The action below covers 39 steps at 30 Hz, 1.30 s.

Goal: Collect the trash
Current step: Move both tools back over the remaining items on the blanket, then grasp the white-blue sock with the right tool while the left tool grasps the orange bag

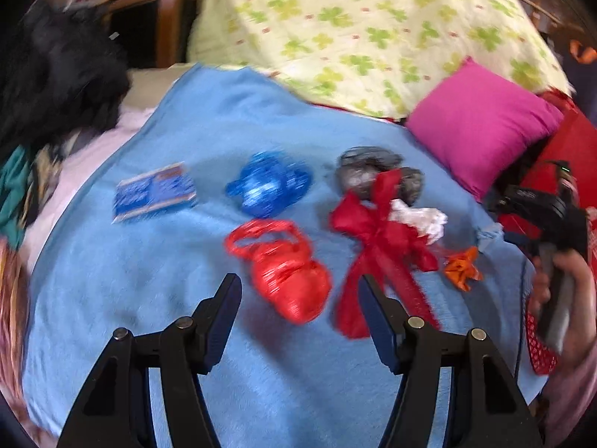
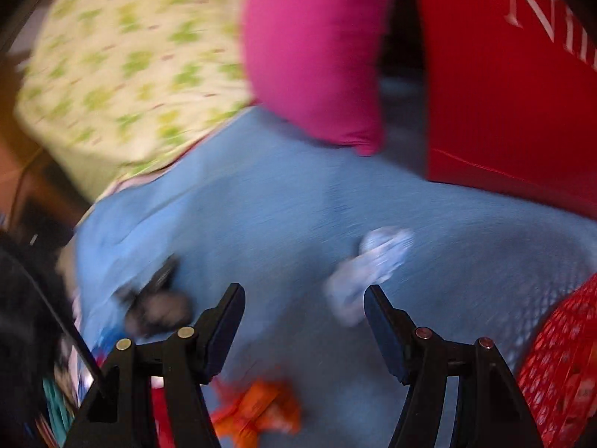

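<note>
wrappers (image 1: 278,183) on blanket (image 1: 186,298); pillow (image 1: 481,127) behind-right, quilt (image 1: 354,30) behind, packet (image 1: 155,192) left.

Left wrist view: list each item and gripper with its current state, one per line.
left gripper: open, empty, above the blue blanket
right gripper: open, empty
red bag: crumpled, on the blanket
blue bag: crumpled
blue wrapper: lying flat
red ribbon: sprawled, overlapping grey bag
orange wrapper: crumpled

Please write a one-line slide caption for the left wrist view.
Open left gripper above a red crumpled bag among scattered trash on a blue blanket.
</note>
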Available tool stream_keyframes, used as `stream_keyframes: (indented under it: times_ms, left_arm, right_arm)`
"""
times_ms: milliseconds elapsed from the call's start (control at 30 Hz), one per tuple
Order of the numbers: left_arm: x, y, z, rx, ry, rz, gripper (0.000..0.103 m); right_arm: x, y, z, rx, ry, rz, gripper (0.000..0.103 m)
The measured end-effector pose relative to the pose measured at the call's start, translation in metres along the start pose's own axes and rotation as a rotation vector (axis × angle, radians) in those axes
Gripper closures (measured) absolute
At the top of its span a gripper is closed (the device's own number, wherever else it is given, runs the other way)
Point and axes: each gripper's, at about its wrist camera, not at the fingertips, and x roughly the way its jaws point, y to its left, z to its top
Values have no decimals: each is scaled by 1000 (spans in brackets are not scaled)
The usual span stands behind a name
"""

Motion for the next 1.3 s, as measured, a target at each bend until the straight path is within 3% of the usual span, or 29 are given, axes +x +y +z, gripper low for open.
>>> stream_keyframes:
  times_ms: [167,367,533,633,700,1000,1067,1133,1200,1300]
  left_arm:
    - [15,-28,10,86,-9,-58,38]
    - [21,-72,18,189,-40,-215,37]
    - [37,-104,14,304,-5,-339,37]
    - [51,-111,12,361,27,-368,37]
    - [63,-112,13,362,56,-404,38]
    - [98,-153,15,429,126,-448,37]
    - [105,-165,12,458,147,-430,38]
    - [111,-175,9,481,162,-430,42]
    - [119,-181,7,491,193,-400,55]
    - [124,-184,6,492,201,-375,62]
  right_arm:
    - [19,-31,20,134,52,-3,33]
    - [29,-41,22,210,59,23,34]
    - [51,-48,16,238,104,-8,63]
    - [48,-54,17,261,91,31,69]
    - [38,-42,19,206,70,54,70]
    - [-28,16,22,-42,-60,150,70]
    - [-41,22,21,-69,-77,167,70]
    - [-52,24,18,-88,-89,184,70]
    - [-65,28,16,-117,-106,189,70]
    - [-78,30,11,-136,-128,208,70]
